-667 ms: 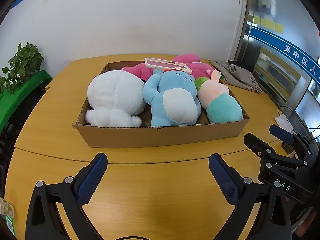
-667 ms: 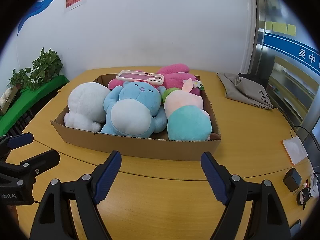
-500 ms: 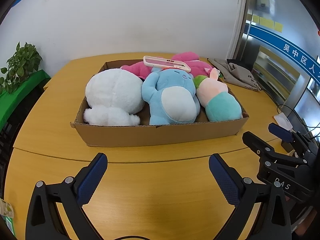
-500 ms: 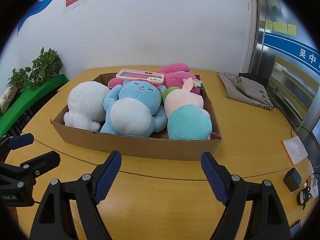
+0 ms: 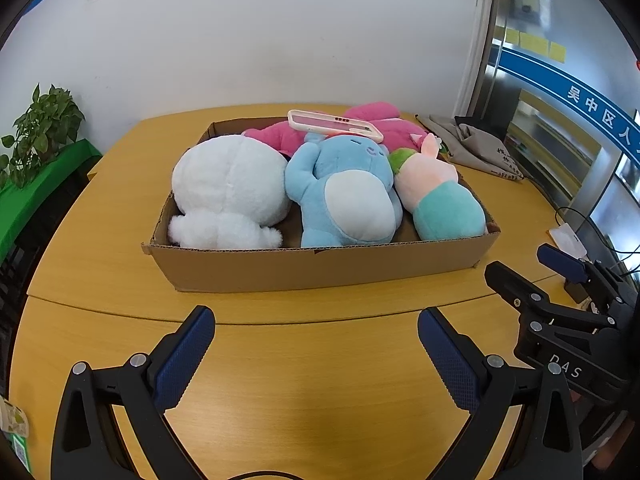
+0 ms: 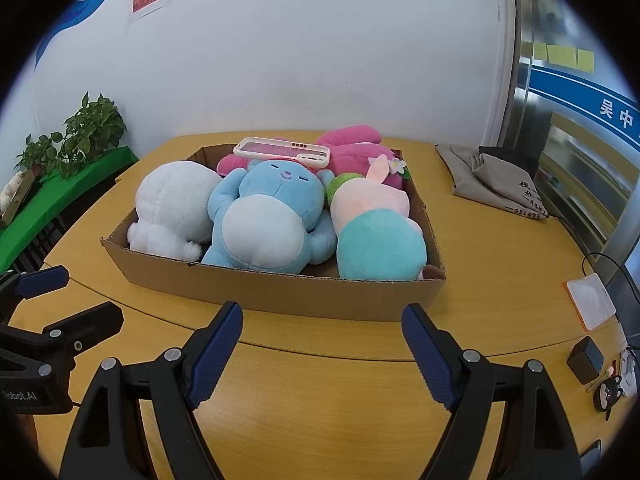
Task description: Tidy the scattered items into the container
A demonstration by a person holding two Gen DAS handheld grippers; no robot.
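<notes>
A shallow cardboard box [image 5: 320, 268] [image 6: 280, 292] sits mid-table. Inside lie a white plush [image 5: 228, 192] [image 6: 172, 204], a blue plush [image 5: 344, 196] [image 6: 268, 224], a pink-and-teal plush [image 5: 440, 200] [image 6: 376, 236] and a pink plush [image 5: 372, 120] [image 6: 352, 144] at the back. A pale phone case [image 5: 334, 124] [image 6: 282, 149] rests on top. My left gripper [image 5: 316, 344] hangs open over bare table in front of the box, empty. My right gripper [image 6: 322, 340] is open and empty too, just short of the box's near wall.
A grey cloth bag [image 5: 476, 148] [image 6: 496, 180] lies at the table's back right. A white pad [image 6: 590, 302], a small black block [image 6: 585, 360] and cables sit at the right edge. Potted plants [image 6: 80, 136] stand on a green ledge at left.
Both views have shifted only slightly; the box sits a touch lower and nearer in the frames. The jaws stand as before, with nothing taken or released.
</notes>
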